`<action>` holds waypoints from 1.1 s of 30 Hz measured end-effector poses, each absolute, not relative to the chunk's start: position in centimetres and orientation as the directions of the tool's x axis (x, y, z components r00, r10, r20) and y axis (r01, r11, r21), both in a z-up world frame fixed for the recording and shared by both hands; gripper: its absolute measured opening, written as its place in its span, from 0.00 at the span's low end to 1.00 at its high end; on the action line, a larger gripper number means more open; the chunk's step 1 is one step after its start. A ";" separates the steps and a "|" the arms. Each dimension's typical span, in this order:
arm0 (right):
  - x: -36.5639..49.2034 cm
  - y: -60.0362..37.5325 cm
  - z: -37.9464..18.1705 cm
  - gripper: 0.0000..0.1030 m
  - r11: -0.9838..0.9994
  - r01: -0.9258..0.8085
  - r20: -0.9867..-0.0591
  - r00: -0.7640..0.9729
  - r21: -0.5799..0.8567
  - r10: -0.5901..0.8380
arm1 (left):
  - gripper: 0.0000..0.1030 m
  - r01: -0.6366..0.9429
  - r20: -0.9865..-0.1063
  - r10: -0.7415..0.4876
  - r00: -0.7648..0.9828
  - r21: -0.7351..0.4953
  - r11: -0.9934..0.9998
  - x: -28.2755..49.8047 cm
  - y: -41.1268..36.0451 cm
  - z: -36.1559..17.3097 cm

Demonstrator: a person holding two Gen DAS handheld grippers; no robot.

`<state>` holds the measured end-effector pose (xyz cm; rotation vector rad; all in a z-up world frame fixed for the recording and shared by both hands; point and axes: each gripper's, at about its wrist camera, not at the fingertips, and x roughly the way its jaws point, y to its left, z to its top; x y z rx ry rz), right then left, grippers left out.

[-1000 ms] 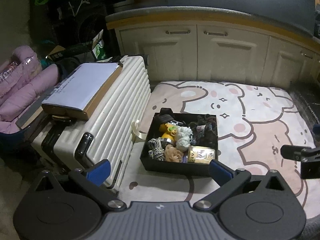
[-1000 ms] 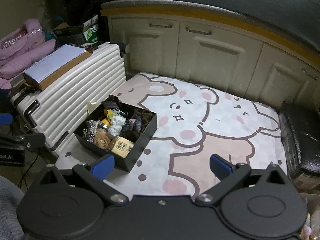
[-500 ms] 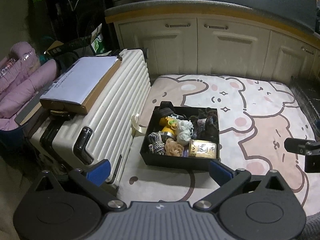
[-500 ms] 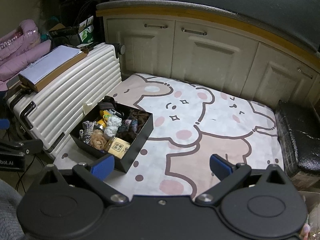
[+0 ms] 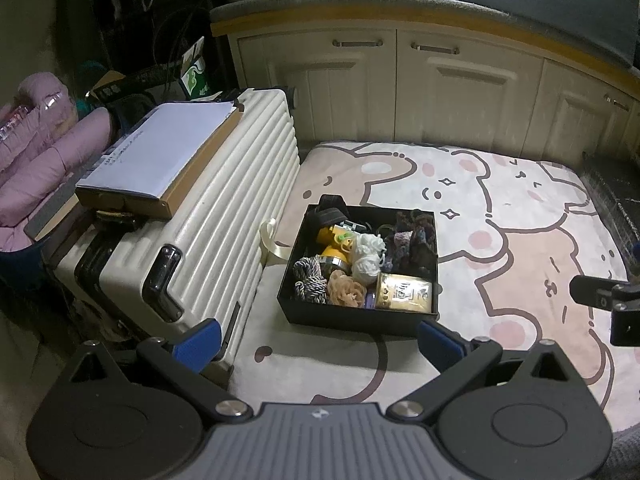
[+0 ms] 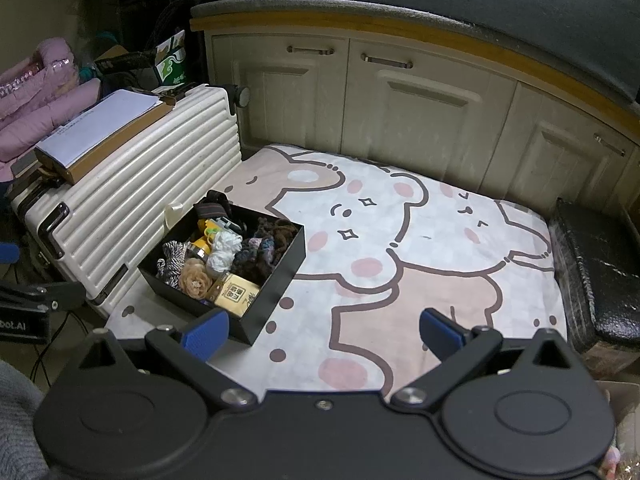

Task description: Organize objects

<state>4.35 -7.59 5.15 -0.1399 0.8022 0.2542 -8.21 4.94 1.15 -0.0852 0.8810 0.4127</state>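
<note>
Fingers spread on both my left gripper [image 5: 318, 334] and right gripper [image 6: 322, 330], pinching nothing. One black box of small things [image 5: 362, 318] sits on the bear mat [image 5: 520, 240], beside one white ribbed suitcase [image 5: 224, 216].

Dim room. Cream cabinets [image 6: 400, 112] line the far wall under a dark counter [image 6: 440, 12]. A bear-print mat [image 6: 420, 264] covers the floor, a ribbed white suitcase [image 5: 224, 216] beside it.
</note>
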 end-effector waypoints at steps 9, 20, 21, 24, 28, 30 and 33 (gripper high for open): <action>4.3 -7.5 5.2 1.00 0.961 -0.276 -0.723 0.669 -0.026 0.172 | 1.00 -0.386 -0.770 0.306 0.559 0.085 0.919 -8.2 5.1 1.0; 4.3 -7.3 5.4 1.00 0.960 -0.279 -0.722 0.671 -0.031 0.171 | 1.00 -0.387 -0.772 0.302 0.559 0.080 0.919 -8.2 5.2 1.0; 4.3 -7.3 5.4 1.00 0.960 -0.279 -0.721 0.671 -0.032 0.171 | 1.00 -0.387 -0.773 0.302 0.558 0.079 0.919 -8.1 5.1 1.0; 4.2 -7.2 5.4 1.00 0.959 -0.282 -0.720 0.672 -0.033 0.173 | 1.00 -0.388 -0.773 0.301 0.558 0.078 0.919 -8.2 5.1 0.9; 4.2 -7.3 5.4 1.00 0.959 -0.282 -0.720 0.672 -0.033 0.173 | 1.00 -0.387 -0.773 0.303 0.557 0.081 0.918 -8.2 5.1 0.8; 4.2 -7.2 5.4 1.00 0.959 -0.281 -0.720 0.672 -0.033 0.172 | 1.00 -0.388 -0.774 0.303 0.556 0.081 0.918 -8.1 5.1 0.8; 4.2 -7.2 5.4 1.00 0.959 -0.282 -0.720 0.673 -0.034 0.172 | 1.00 -0.388 -0.774 0.303 0.556 0.080 0.918 -8.1 5.1 0.8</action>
